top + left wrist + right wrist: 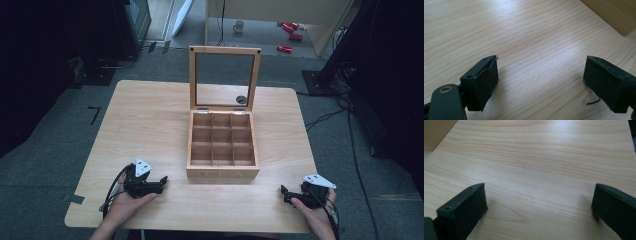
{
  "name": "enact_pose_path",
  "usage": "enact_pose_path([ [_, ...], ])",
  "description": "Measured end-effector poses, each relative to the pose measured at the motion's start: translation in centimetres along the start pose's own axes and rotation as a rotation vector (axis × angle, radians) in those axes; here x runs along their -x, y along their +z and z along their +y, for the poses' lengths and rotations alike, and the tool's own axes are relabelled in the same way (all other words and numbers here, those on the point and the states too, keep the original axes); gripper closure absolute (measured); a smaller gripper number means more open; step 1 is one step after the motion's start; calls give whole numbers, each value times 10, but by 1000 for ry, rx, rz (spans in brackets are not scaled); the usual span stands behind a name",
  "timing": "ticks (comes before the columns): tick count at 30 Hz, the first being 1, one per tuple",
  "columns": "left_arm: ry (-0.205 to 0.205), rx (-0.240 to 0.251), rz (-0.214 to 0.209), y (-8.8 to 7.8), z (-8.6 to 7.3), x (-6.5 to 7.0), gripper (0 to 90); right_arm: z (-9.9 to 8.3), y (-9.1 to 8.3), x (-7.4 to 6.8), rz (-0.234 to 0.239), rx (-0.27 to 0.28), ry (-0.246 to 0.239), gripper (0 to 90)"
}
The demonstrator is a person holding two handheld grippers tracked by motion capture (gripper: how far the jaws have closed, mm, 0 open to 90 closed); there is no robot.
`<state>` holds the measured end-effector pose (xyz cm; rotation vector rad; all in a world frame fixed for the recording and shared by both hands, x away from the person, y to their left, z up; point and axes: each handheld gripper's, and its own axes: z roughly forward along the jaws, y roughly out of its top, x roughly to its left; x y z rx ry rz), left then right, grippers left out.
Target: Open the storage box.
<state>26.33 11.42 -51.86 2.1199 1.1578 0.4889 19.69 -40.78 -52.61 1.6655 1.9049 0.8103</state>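
High view: a pale rectangular wooden desk (150, 130) is carrying a light wooden box with nine square compartments (222, 172), sitting at the desk's centre with its glass-paned hinged lid (224, 77) standing upright behind it and every visible compartment looking bare. The person's left tool (161, 182) is resting on the near desk edge just left of the box's front wall, and the right tool (284, 192) is lying well off to the box's right, both pointing inward. Each tool is gaping wide, its jaws far apart and gripping nothing.

The likeliest slip, as it appears from here, is a knock against the upright lid: a careless reach over the front wall could tip it shut onto a tool, and a sideways nudge on the front wall could slide the box across the smooth desk.

The left gripper view is showing the left tool (541, 82) with frayed padding and a loose thread by one jaw, plus a corner of the box (614, 15); the right gripper view is showing the right tool (539, 207) over bare woodgrain. The high view alone is giving the compartments and lid.
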Motion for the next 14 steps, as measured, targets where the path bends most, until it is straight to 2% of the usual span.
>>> enact_pose_path([
  [3,0,0,0,0,0,0,129,-1,0,-2,26,6,-23,0],
  [14,-2,1,4,0,0,0,135,-1,0,-3,17,5,-14,0],
])
